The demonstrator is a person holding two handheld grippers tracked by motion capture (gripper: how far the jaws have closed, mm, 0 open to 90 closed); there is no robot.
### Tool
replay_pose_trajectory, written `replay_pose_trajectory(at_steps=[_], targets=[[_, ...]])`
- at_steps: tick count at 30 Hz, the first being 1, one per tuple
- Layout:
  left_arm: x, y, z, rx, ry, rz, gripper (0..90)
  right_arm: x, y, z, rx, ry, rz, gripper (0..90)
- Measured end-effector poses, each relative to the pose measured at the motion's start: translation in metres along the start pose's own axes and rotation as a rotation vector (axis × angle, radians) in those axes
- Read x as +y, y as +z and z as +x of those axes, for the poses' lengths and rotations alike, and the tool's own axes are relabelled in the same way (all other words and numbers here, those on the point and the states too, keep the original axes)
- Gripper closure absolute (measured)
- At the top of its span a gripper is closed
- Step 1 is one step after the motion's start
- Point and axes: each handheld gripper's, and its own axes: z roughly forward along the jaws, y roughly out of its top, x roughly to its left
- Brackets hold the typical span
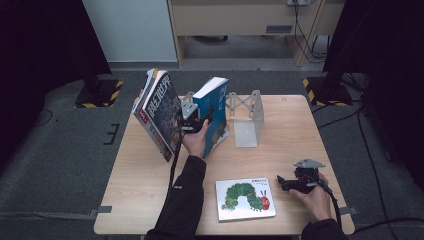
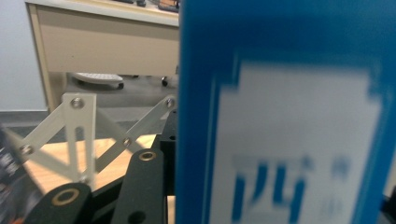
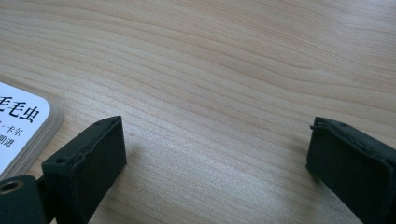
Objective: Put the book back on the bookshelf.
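A thick blue book [image 1: 216, 112] stands tilted on the wooden table [image 1: 285, 140], between a leaning stack of magazines [image 1: 161, 114] and a metal folding book rack [image 1: 246, 119]. My left gripper [image 1: 208, 117] is shut on the blue book's near edge. In the left gripper view the blue cover [image 2: 285, 116] stands close and blurred, with one black finger [image 2: 142, 186] against it. My right gripper [image 1: 281, 183] rests low on the table at the front right, jaws wide open [image 3: 219, 154] over bare wood. A white caterpillar picture book [image 1: 245, 200] lies flat just to its left, its corner [image 3: 18, 126] beside one jaw.
The rack's scissor arms [image 2: 77, 135] stretch behind the blue book. The magazines lean out past the table's left rear. Beyond the table are a wooden desk [image 1: 240, 17], dark curtains and floor cables. Bare wood [image 3: 233, 56] lies ahead of the right gripper.
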Motion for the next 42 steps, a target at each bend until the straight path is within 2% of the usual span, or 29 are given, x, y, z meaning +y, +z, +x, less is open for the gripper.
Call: replay_pose_trajectory(at_steps=[5,11,14,19,23,27,32,38,42], targets=[[-0.007,-0.013,0.007,-0.025,-0.027,-0.012,59.1,0.0,0.0,0.0,0.0,0.0,0.001,4.9],[-0.015,-0.026,0.012,-0.043,-0.03,-0.031,59.2,0.0,0.0,0.0,0.003,0.001,0.004,4.4],[-0.018,-0.031,0.011,-0.053,-0.027,-0.037,59.2,0.0,0.0,0.0,0.005,0.005,0.005,4.4],[-0.02,-0.036,0.003,-0.074,0.01,-0.046,58.4,0.0,0.0,0.0,0.005,0.002,0.005,4.4],[-0.023,-0.037,-0.006,-0.054,0.036,-0.051,58.0,0.0,0.0,0.0,0.005,0.002,0.005,4.4],[-0.024,-0.037,-0.01,-0.039,0.033,-0.056,57.5,0.0,0.0,0.0,0.005,0.002,0.005,4.4],[-0.024,-0.035,-0.011,-0.022,0.03,-0.068,57.4,0.0,0.0,0.0,0.004,0.002,0.005,4.4],[-0.024,-0.029,-0.006,0.004,-0.013,-0.084,57.5,0.0,0.0,0.0,0.004,0.002,0.006,4.2],[-0.026,-0.031,-0.008,-0.007,0.003,-0.092,57.5,0.001,0.001,0.0,0.003,0.0,0.005,4.1]])
